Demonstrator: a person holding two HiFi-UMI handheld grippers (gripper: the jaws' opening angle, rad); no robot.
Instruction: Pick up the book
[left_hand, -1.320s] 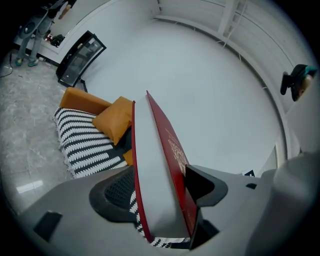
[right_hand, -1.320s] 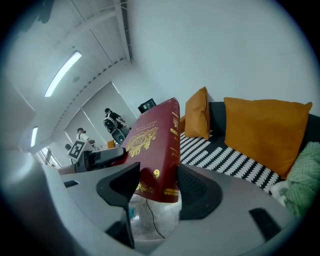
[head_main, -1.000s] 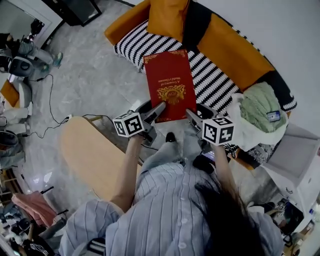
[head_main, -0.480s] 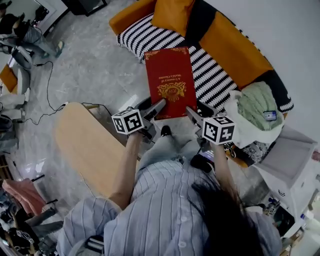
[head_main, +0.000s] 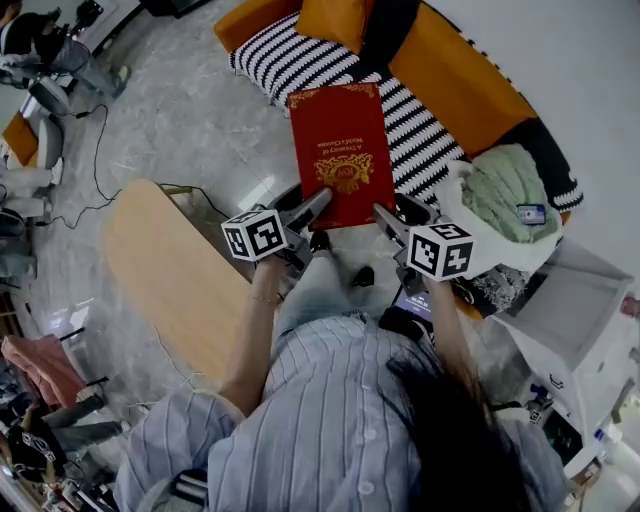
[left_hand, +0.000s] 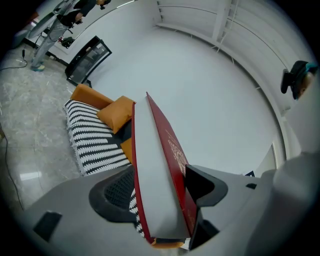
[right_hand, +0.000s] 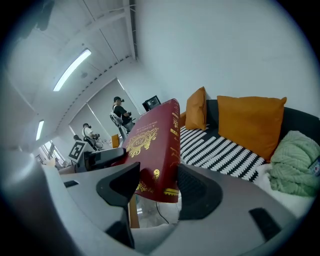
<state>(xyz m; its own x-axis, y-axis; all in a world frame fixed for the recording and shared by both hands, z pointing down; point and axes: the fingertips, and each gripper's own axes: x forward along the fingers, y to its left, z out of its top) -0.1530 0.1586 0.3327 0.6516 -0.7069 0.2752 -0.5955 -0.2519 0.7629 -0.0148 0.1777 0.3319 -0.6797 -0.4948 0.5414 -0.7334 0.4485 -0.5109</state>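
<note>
A red hardcover book (head_main: 340, 150) with gold ornament on its cover is held in the air in front of the sofa, cover facing up. My left gripper (head_main: 318, 208) is shut on its near left corner, and the left gripper view shows the book (left_hand: 159, 165) edge-on, with white pages and a red cover, pinched between the jaws (left_hand: 161, 202). The right gripper (head_main: 386, 218) is shut on the near right corner. In the right gripper view the book's spine end (right_hand: 156, 150) sits clamped between both pads of that gripper (right_hand: 157, 186).
Behind the book is an orange sofa (head_main: 470, 90) with a black-and-white striped cover (head_main: 290, 60) and an orange cushion (head_main: 340, 20). A green blanket (head_main: 510, 190) lies at its right end. A wooden table (head_main: 170, 270) stands at the left and a white box (head_main: 580, 310) at the right. Cables cross the floor.
Both grippers keep their hold on the book. The book sits slightly higher in the head view, and the floor and wooden table have slid a little as the person moves.
</note>
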